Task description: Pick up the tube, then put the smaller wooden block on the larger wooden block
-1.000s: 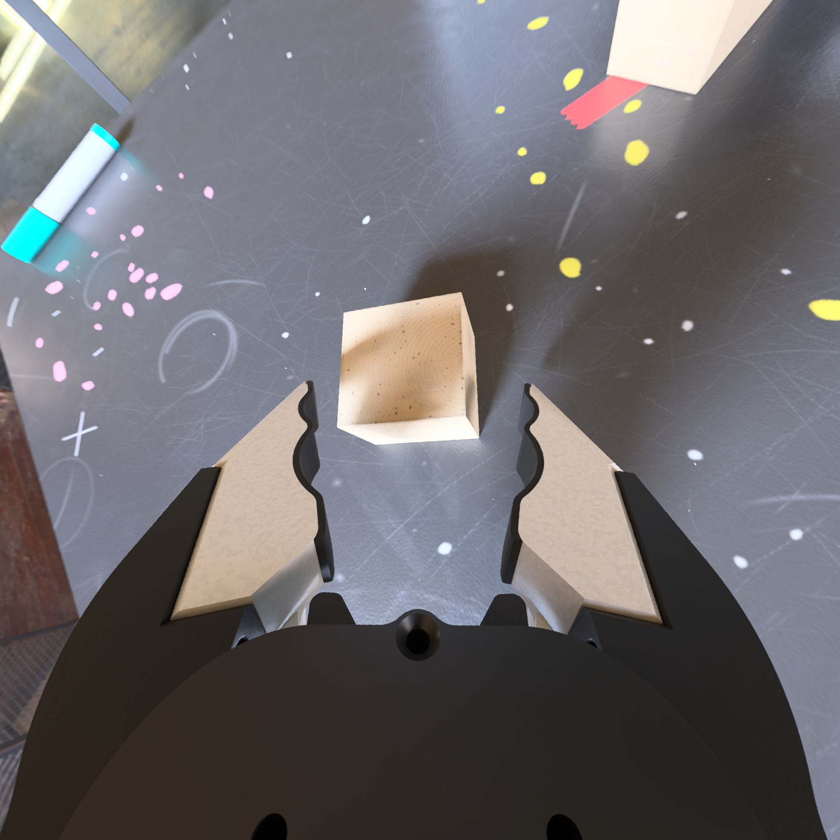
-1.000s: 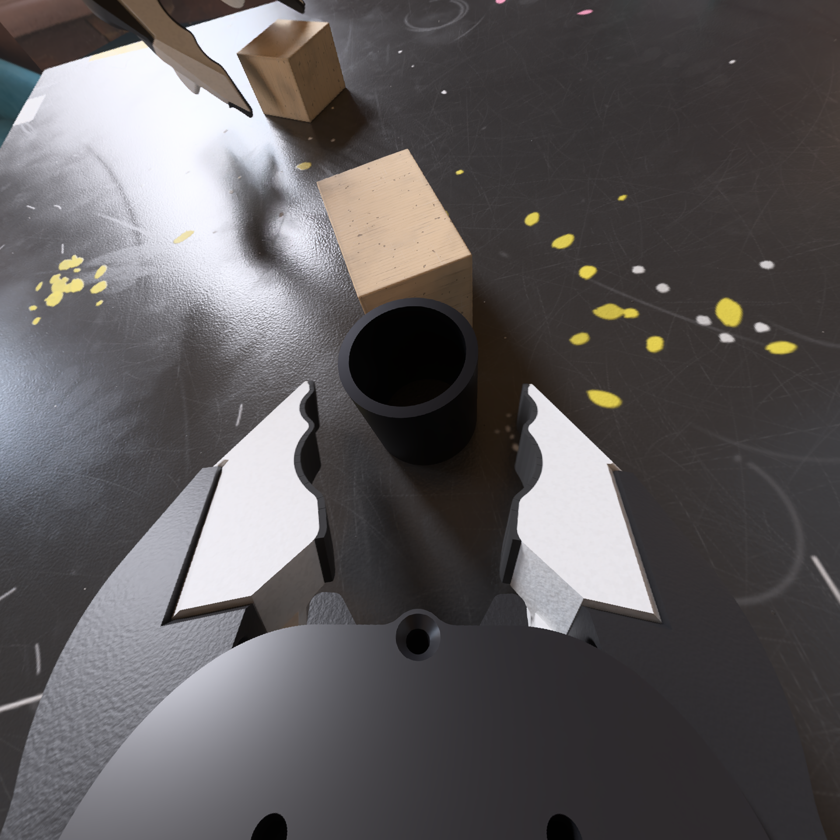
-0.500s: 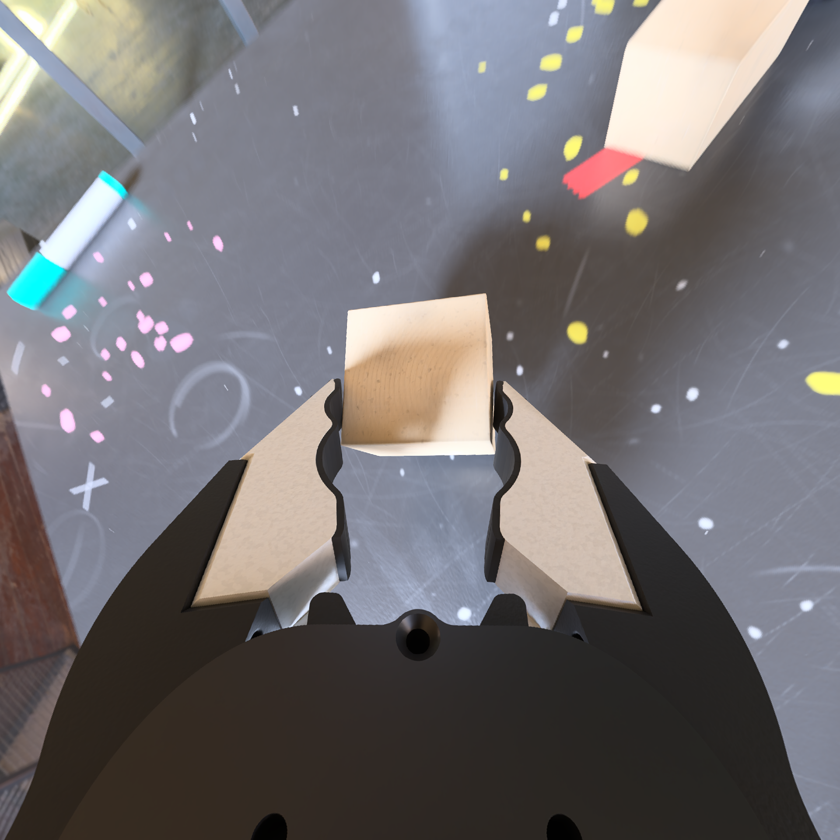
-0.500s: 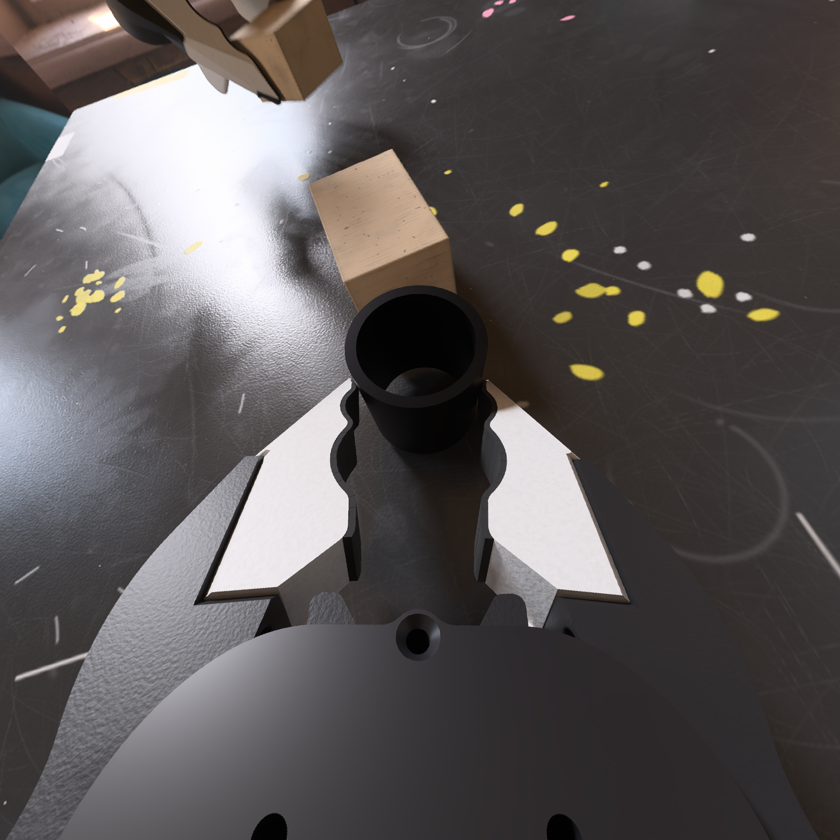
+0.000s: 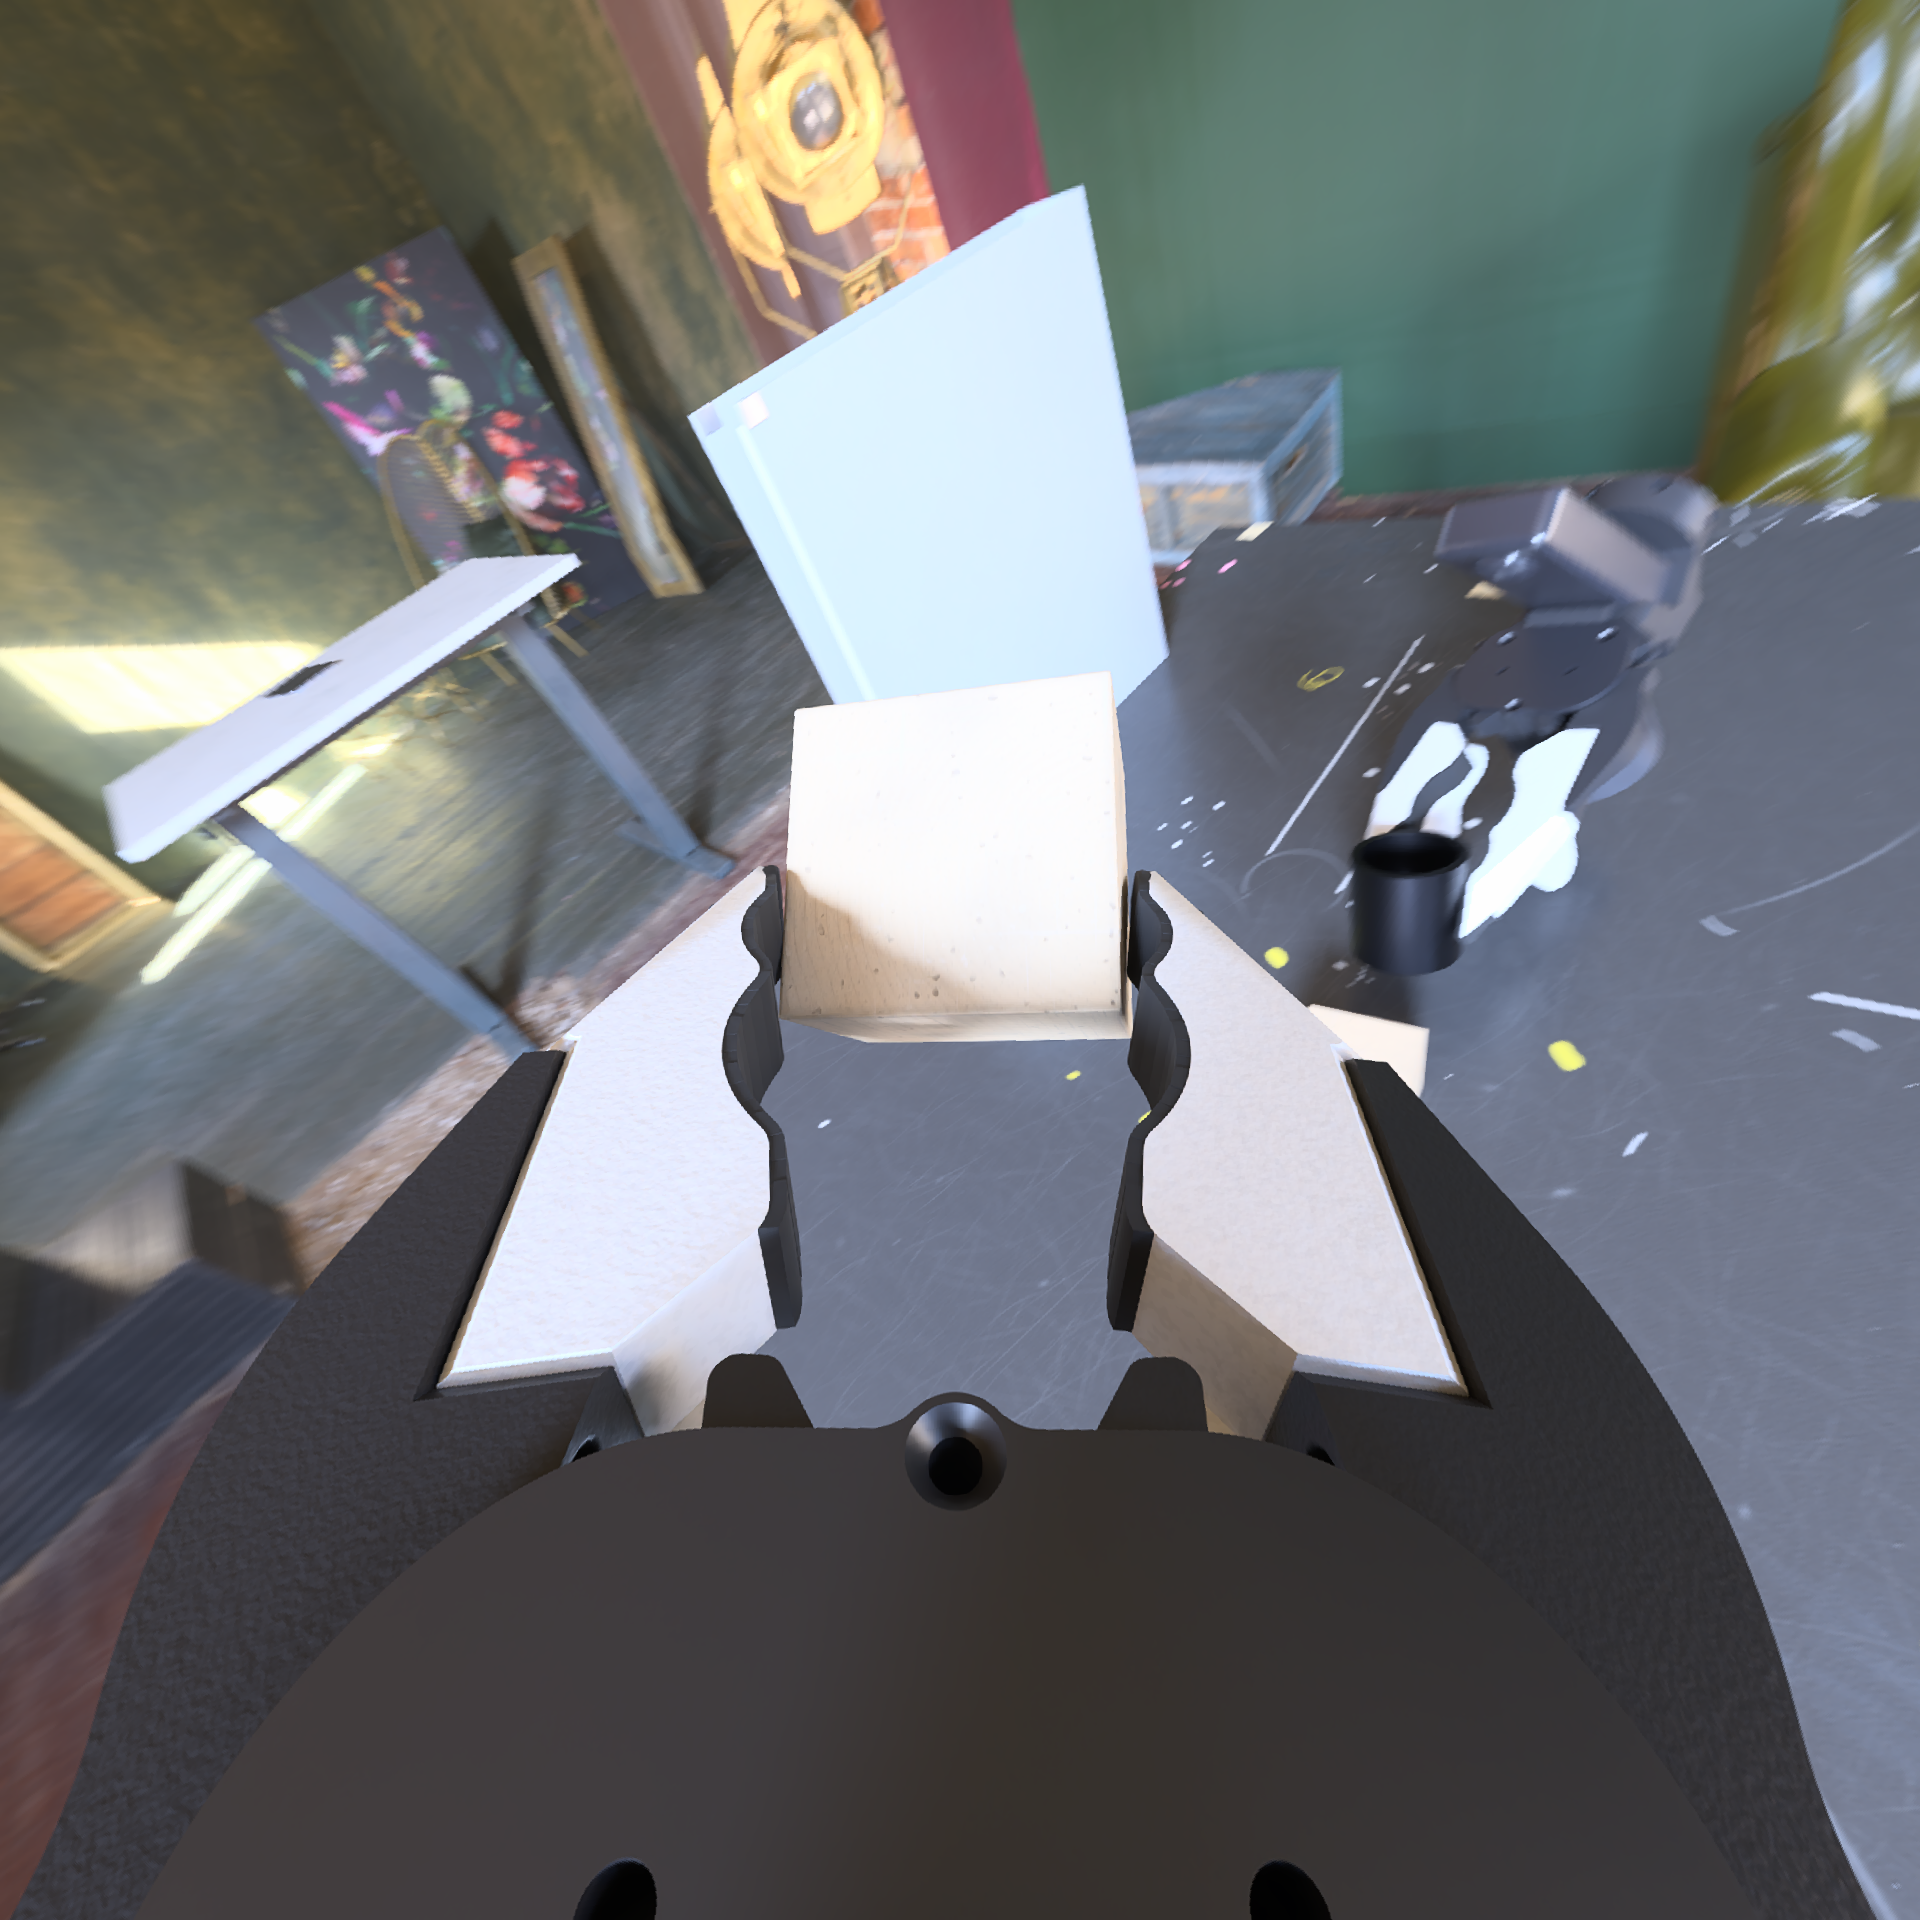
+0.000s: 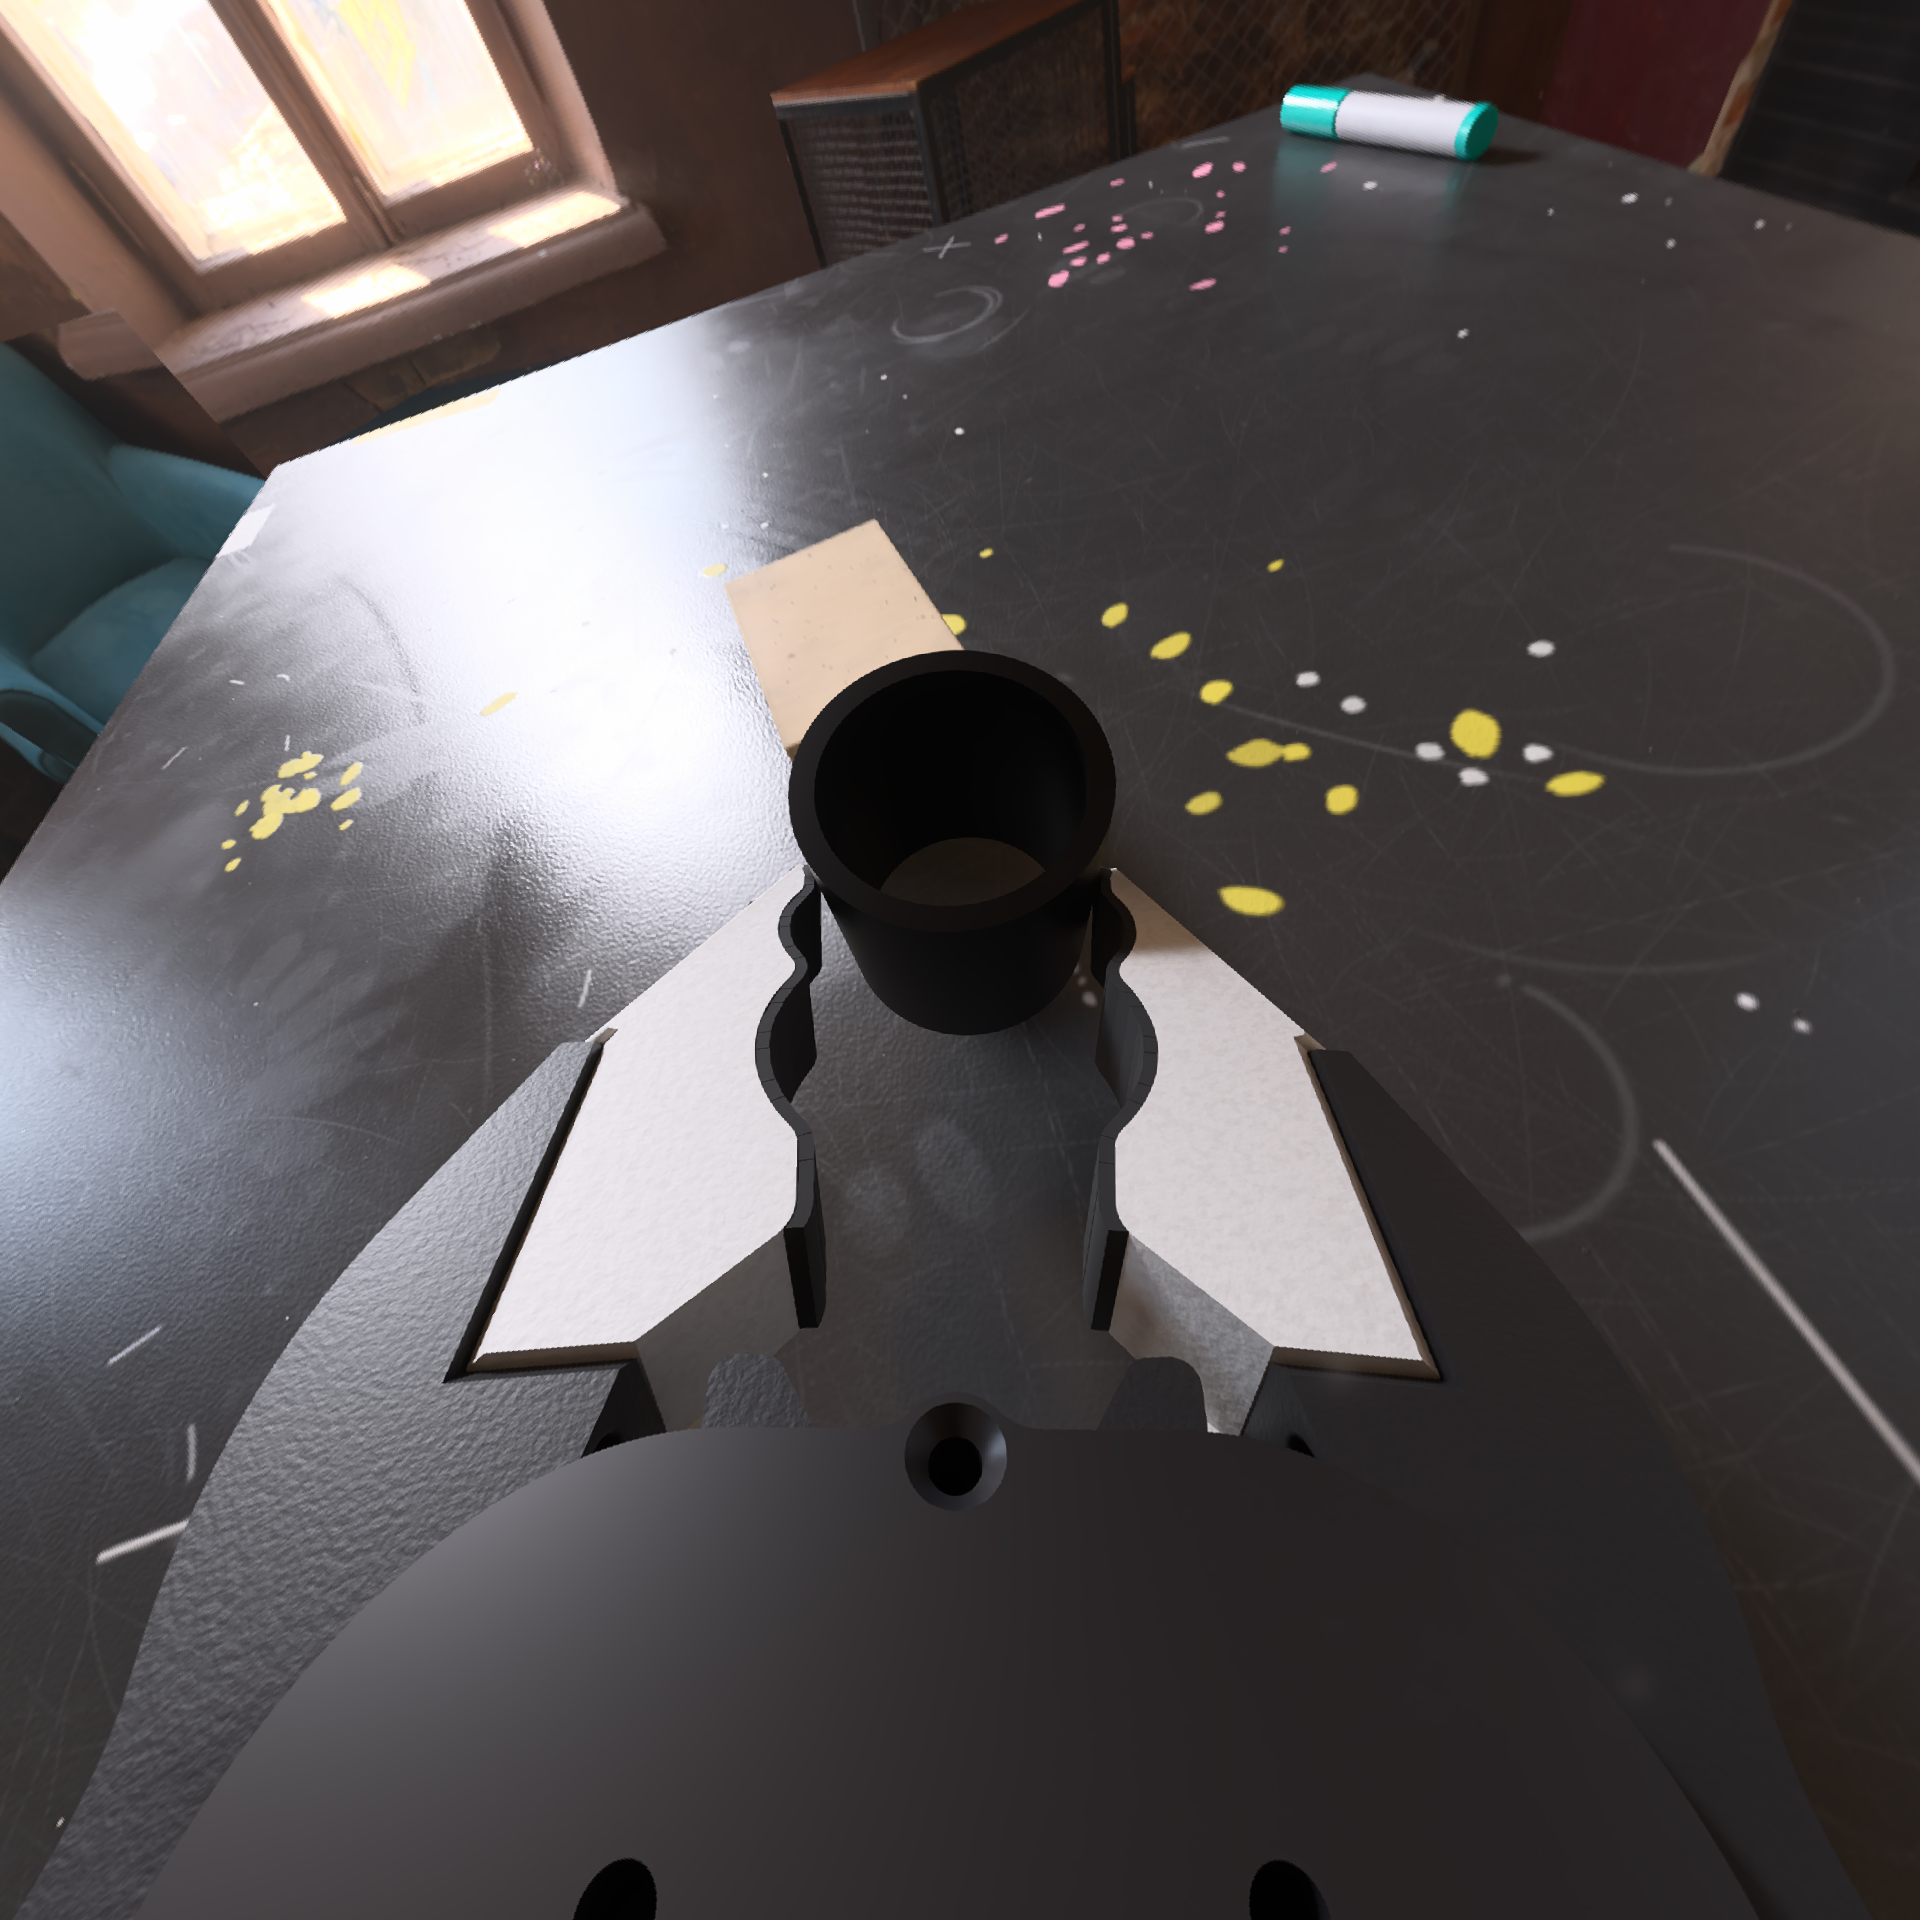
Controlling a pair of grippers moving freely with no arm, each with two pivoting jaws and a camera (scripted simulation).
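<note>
- Left wrist view, nearest first: the left gripper (image 5: 951,951) is clamped on the smaller wooden block (image 5: 954,852), pinched at the very fingertips and carried clear of the dark table (image 5: 1714,1195); a hold that shallow could let the block twist or slide out if the gripper tilts.
- Just past the right finger, a pale corner of the larger wooden block (image 5: 1377,1044) peeks out; most of it is hidden from this camera, so lining up the drop is a guess from here, and an off-centre release could tip the small block off the edge.
- Farther out, the right gripper (image 5: 1460,831) is closed on the black tube (image 5: 1405,899), close to that landing spot; the two grippers could clash as the left one comes over.
- Right wrist view: the tube (image 6: 951,831) hangs at the fingertips of the right gripper (image 6: 956,914), off the surface, directly in front of the larger block (image 6: 831,613); if it lingers there it blocks the approach.
- Far corner: a white and teal marker (image 6: 1387,120) lies well apart, no threat.
</note>
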